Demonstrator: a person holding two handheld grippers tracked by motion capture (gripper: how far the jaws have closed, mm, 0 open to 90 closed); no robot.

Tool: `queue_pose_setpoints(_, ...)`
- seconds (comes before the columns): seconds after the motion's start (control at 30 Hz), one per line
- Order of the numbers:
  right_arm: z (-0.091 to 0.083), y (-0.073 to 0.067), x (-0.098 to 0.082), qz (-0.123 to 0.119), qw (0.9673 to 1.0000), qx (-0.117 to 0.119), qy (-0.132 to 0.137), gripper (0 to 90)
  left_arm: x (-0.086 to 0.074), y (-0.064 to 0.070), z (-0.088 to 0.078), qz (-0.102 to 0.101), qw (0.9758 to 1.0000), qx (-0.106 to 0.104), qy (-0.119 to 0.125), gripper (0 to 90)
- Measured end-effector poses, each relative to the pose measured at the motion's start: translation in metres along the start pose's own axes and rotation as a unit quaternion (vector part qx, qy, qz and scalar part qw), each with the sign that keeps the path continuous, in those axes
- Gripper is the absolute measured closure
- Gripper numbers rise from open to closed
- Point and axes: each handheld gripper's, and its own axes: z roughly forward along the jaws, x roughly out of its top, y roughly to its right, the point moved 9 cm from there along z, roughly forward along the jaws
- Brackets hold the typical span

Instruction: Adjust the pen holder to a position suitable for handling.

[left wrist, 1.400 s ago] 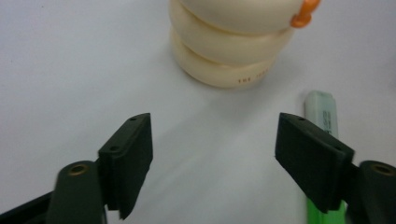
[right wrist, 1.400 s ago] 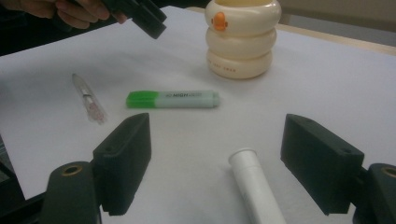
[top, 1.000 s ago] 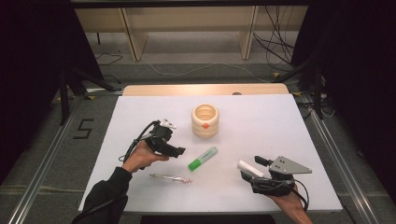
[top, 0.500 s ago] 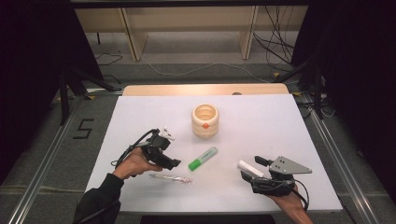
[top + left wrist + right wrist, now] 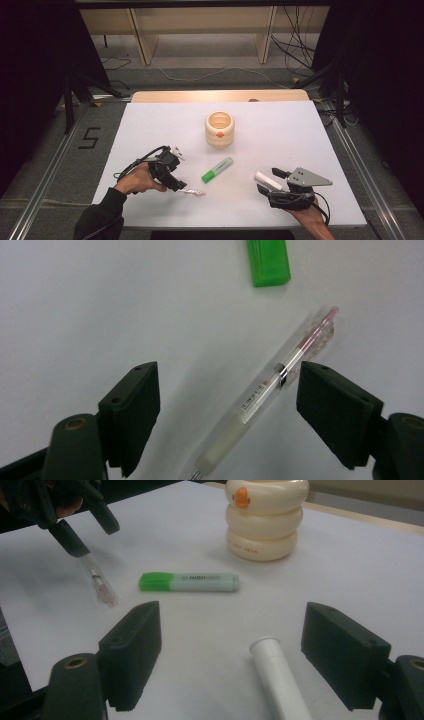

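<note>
A lab: taped white table (image 5: 300, 200), loose floor cables (image 5: 300, 55).

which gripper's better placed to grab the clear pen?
Left. The left gripper is already over the pen, which lies between its open jaws as they have just been closing. The right gripper sits far off, straddling the white tube.

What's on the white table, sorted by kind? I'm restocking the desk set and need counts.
Clear pens: 1
Green highlighters: 1
White tubes: 1
Cream holders: 1
Total: 4
</note>
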Motion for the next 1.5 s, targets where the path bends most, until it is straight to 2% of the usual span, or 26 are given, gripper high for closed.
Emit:
queue_pose_setpoints(0.1,0.001,0.000,-0.001,-0.001,1.0000,0.000,-0.002,24.9,-0.004,0.002,0.003,0.015,0.9997,0.005,-0.019,27.1)
queue_pose_setpoints(0.3,0.001,0.000,-0.001,-0.001,1.0000,0.000,-0.003,24.9,-0.009,0.007,0.008,0.024,0.9989,-0.001,-0.041,30.9)
queue_pose_setpoints(0.47,0.001,0.000,-0.001,0.000,1.0000,0.001,-0.004,24.9,-0.011,0.008,0.009,0.029,0.9984,0.002,-0.049,36.4)
queue_pose_setpoints(0.57,0.001,-0.001,-0.001,0.000,1.0000,0.001,-0.004,24.9,-0.014,0.009,0.009,0.043,0.9973,-0.003,-0.060,40.2)
queue_pose_setpoints(0.83,0.001,-0.001,-0.001,0.000,1.0000,0.002,-0.004,24.9,-0.016,0.012,0.014,0.058,0.9958,-0.009,-0.070,46.8)
queue_pose_setpoints(0.93,0.002,-0.001,-0.002,-0.002,1.0000,0.004,-0.006,24.9,-0.016,0.012,0.017,0.054,0.9963,-0.009,-0.066,50.3)
queue_pose_setpoints(0.97,0.002,-0.001,-0.002,-0.002,1.0000,0.004,-0.006,24.9,-0.017,0.012,0.016,0.060,0.9956,-0.011,-0.070,50.3)
queue_pose_setpoints(1.13,0.002,-0.002,-0.002,-0.002,1.0000,0.004,-0.008,24.9,-0.018,0.014,0.020,0.060,0.9954,-0.018,-0.072,55.1)
queue_pose_setpoints(1.2,0.002,-0.002,-0.002,-0.003,1.0000,0.004,-0.008,24.9,-0.019,0.012,0.021,0.068,0.9944,-0.016,-0.079,56.7)
queue_pose_setpoints(1.4,0.003,-0.002,-0.002,-0.004,0.9999,0.006,-0.008,24.9,-0.021,0.012,0.022,0.073,0.9934,-0.014,-0.088,59.9)
queue_pose_setpoints(1.43,0.003,-0.003,-0.002,-0.005,0.9999,0.007,-0.007,25.0,-0.022,0.011,0.021,0.084,0.9916,-0.013,-0.098,60.7)
queue_pose_setpoints(1.5,0.003,-0.003,-0.002,-0.005,0.9999,0.007,-0.008,24.9,-0.023,0.011,0.021,0.090,0.9907,-0.010,-0.101,62.5)
